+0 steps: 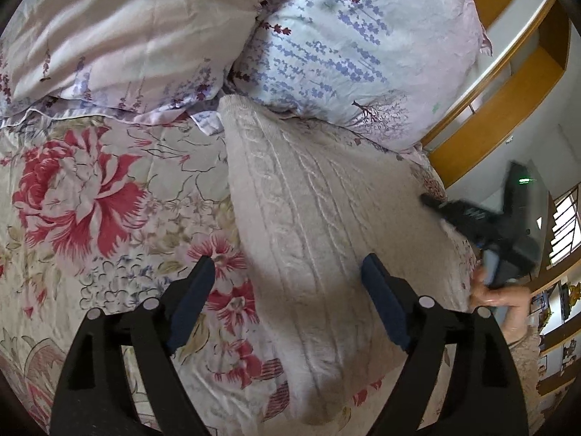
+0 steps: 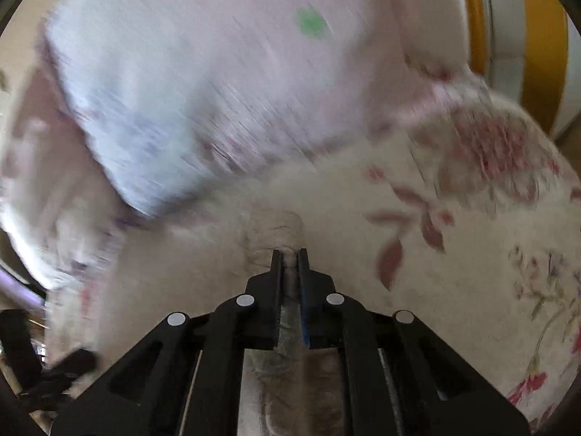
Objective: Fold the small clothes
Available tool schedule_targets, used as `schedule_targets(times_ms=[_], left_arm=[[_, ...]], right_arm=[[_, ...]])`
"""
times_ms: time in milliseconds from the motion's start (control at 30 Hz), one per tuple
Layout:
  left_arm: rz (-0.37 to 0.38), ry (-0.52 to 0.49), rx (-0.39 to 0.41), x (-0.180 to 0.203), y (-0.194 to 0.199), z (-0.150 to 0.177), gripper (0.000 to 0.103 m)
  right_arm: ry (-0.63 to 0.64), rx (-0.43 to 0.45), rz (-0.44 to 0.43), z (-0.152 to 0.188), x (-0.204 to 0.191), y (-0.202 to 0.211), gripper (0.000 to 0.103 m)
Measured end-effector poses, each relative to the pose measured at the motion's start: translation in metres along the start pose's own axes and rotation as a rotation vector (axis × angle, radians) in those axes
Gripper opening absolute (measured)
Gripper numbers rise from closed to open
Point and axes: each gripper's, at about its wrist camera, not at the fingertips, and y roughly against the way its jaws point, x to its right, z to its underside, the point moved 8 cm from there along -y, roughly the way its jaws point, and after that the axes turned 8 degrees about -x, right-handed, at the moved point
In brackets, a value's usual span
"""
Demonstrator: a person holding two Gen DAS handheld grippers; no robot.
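Observation:
A beige cable-knit garment (image 1: pixel 312 218) lies lengthwise on the floral bedspread (image 1: pixel 90 200), its far end reaching the pillows. My left gripper (image 1: pixel 288 265) hovers over the garment's near left edge. Its blue-padded fingers stand wide apart and open, with nothing pinched. My right gripper (image 1: pixel 428 201) comes in at the garment's right edge, held by a person's hand (image 1: pixel 501 298). In the blurred right wrist view my right gripper (image 2: pixel 289 254) is shut on a bunched fold of the beige knit (image 2: pixel 279 232), and fabric shows between the pads.
Two pillows lie at the head of the bed, a lavender-print one (image 1: pixel 345 47) and a pale pink one (image 1: pixel 120 36). A yellow wooden headboard frame (image 1: pixel 508 101) runs along the right. The bed's right edge is close beside the garment.

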Motion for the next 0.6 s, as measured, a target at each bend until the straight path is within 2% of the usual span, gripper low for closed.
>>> schedule_targets(times_ms=[33, 133, 167, 233, 300, 400, 467, 533, 600], left_arm=[[0.002, 0.001, -0.002, 0.000, -0.001, 0.000, 0.084], [0.005, 0.007, -0.004, -0.001, -0.002, 0.000, 0.084], [0.006, 0.008, -0.004, -0.001, -0.001, 0.000, 0.084], [-0.003, 0.019, -0.020, -0.003, 0.001, 0.001, 0.084], [-0.007, 0.019, -0.018, -0.004, 0.003, 0.003, 0.084], [-0.026, 0.010, -0.014, -0.003, 0.004, 0.004, 0.084], [-0.043, 0.000, -0.009, -0.002, 0.003, 0.004, 0.084], [-0.065, -0.016, -0.002, 0.000, 0.003, 0.004, 0.085], [-0.093, -0.031, 0.004, 0.002, 0.001, 0.003, 0.087]], right_arm=[[-0.024, -0.033, -0.010, 0.005, 0.005, -0.011, 0.009], [-0.034, -0.023, -0.041, 0.005, 0.006, -0.005, 0.012], [-0.042, -0.023, -0.054, 0.005, 0.006, 0.001, 0.015], [-0.052, -0.008, -0.065, 0.008, 0.005, 0.015, 0.028], [-0.042, 0.036, -0.079, 0.010, 0.001, 0.031, 0.033], [0.023, 0.070, -0.107, 0.021, -0.012, 0.048, 0.034], [0.071, 0.070, -0.114, 0.029, -0.022, 0.053, 0.038], [0.128, 0.074, -0.105, 0.037, -0.034, 0.055, 0.055], [0.171, 0.075, -0.087, 0.043, -0.042, 0.052, 0.057]])
